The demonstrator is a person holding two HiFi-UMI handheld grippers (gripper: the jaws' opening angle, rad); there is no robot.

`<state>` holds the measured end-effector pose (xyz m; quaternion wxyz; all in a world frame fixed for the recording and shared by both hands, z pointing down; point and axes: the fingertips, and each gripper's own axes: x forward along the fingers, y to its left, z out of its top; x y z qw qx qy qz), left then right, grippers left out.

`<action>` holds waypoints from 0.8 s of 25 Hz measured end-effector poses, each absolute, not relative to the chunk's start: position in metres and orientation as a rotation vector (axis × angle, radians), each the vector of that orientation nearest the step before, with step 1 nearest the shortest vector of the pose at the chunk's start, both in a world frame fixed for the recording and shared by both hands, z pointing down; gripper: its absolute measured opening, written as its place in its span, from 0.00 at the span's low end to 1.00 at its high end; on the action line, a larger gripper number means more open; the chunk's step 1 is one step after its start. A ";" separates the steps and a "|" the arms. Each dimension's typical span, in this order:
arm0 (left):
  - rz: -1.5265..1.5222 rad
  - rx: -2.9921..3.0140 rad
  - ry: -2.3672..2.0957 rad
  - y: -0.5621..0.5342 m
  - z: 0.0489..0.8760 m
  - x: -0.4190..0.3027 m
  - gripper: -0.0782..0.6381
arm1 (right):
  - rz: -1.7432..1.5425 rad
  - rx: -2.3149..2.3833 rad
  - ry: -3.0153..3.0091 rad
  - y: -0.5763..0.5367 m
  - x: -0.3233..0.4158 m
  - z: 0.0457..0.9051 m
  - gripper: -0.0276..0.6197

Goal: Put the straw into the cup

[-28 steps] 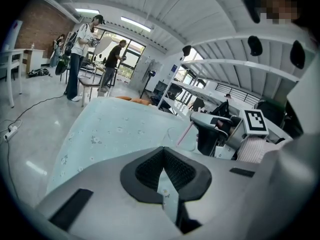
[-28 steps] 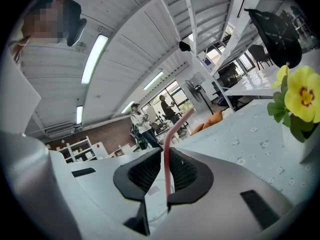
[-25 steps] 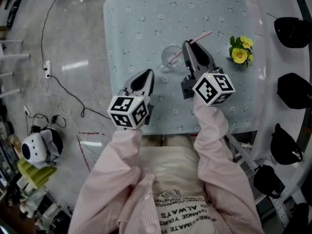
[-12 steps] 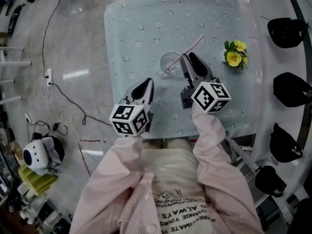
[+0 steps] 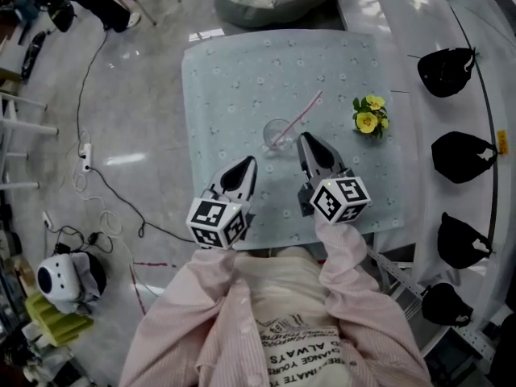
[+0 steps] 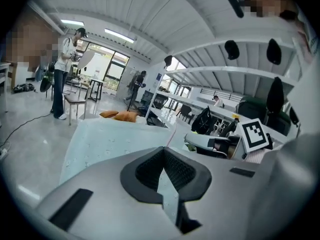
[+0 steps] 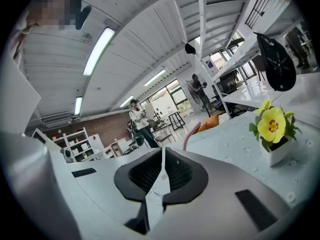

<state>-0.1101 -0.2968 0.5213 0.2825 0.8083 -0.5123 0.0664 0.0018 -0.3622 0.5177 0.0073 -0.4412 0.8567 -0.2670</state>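
While the straw (image 5: 296,118) is seen leaning in the cup (image 5: 277,134) from the head view, both could be toppled by a brush from the nearby right gripper (image 5: 309,142). In the left gripper view, the left gripper (image 6: 163,153) is shown shut and empty. In the right gripper view, its jaws are shown just closed to a slit, with nothing held.

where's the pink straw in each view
Head view: straw at centre, leaning up-right out of the cup.
Left gripper view: straw a thin pink line just above the jaws.
Right gripper view: straw above the jaws.
Shared landmark: pale flowered tablecloth.
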 end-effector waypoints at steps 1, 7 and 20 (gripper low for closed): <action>0.174 2.182 -1.372 -0.297 0.515 -0.110 0.11 | -0.820 -1.378 2.689 -0.359 0.002 0.513 0.07; 0.142 2.273 -1.410 -0.294 0.477 -0.110 0.11 | -0.705 -1.372 2.704 -0.344 0.010 0.474 0.05; 0.052 2.367 -1.543 -0.283 0.416 -0.131 0.11 | -0.521 -1.291 2.707 -0.329 0.015 0.411 0.05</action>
